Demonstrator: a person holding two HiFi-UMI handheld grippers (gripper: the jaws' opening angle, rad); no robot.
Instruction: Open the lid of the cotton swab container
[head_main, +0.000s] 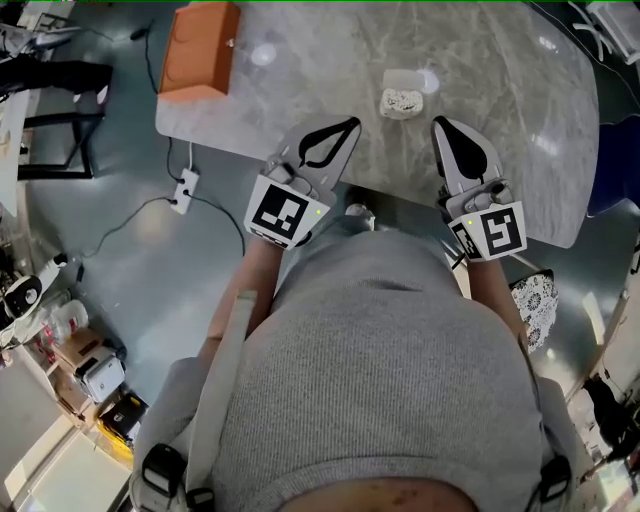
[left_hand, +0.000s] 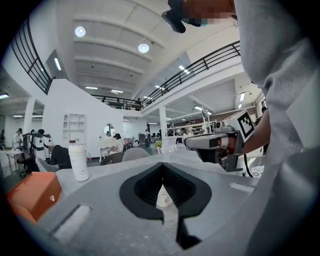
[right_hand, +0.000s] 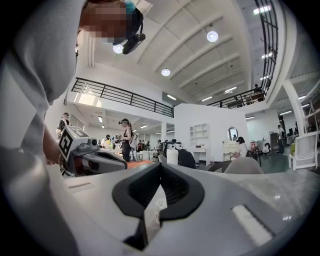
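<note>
1. Along the left gripper (left_hand: 161, 169): jaws closed tip to tip, nothing pinched between the pads, only the hollow loop behind the tips.
2. Along the right gripper (right_hand: 160, 169): the same, jaws together and holding nothing.
3. Placed one to each side of the cotton swab container (head_main: 402, 100): left gripper near and to its left, right gripper near and to its right. Both on the person's side of it, both apart from it, tips angled inward toward it. Judged a flanking stance, handy for steadying the body with one gripper and working the lid with the other.
4. Container itself: small and whitish, standing on the marble table (head_main: 520, 150), a little in from the edge nearest the person. Probably set there to be within reach of both grippers.
5. Lid: too small and glary in the head view to tell on, off or ajar. Bright round patch (head_main: 428, 80) just beyond the container, readable as glare or as a lid laid aside.
6. Fits two stages alike: lid on and waiting to be worked, or lid already opened and let go. No telling which from closed, empty grippers beside it.
7. Farther out: orange box (head_main: 198, 50) well to the left of the container, out of the working space. Grey-clad torso (head_main: 390, 380) on the near side of the container, past the table edge.
</note>
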